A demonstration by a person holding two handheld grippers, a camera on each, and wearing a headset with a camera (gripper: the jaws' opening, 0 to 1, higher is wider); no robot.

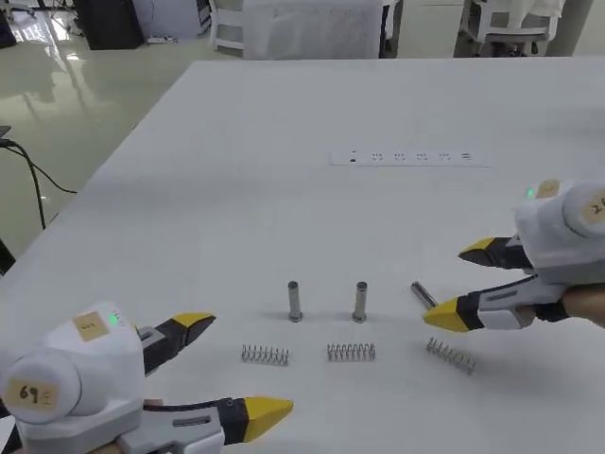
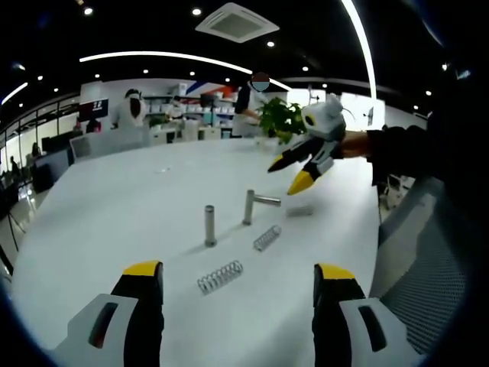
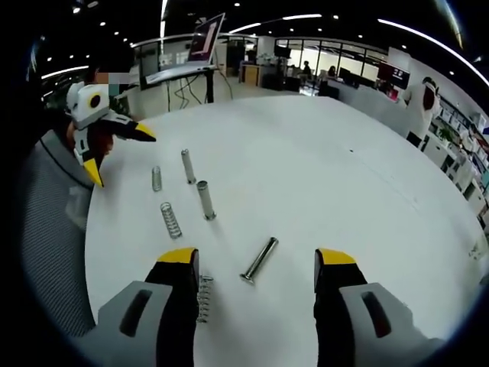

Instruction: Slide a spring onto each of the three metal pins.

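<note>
Three pins sat near the front edge of the table [image 1: 284, 189]. The left pin [image 1: 294, 301] and middle pin [image 1: 360, 301] stood upright, while the fallen pin [image 1: 423, 294] lay flat, slanting away. Before them, the left spring [image 1: 265, 355], middle spring [image 1: 351, 352] and right spring [image 1: 450, 355] lay crosswise, with bare tabletop all around. The left gripper [image 1: 242, 367] and right gripper [image 1: 452, 286] gaped wide, holding nothing.

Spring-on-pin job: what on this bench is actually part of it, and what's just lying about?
Job (positions as in the head view):
left pin, upright
middle pin, upright
right pin, lying flat
left spring, middle spring, right spring, all loose, none on a pin yet

Lying about:
power strip, farther back on the table
</note>
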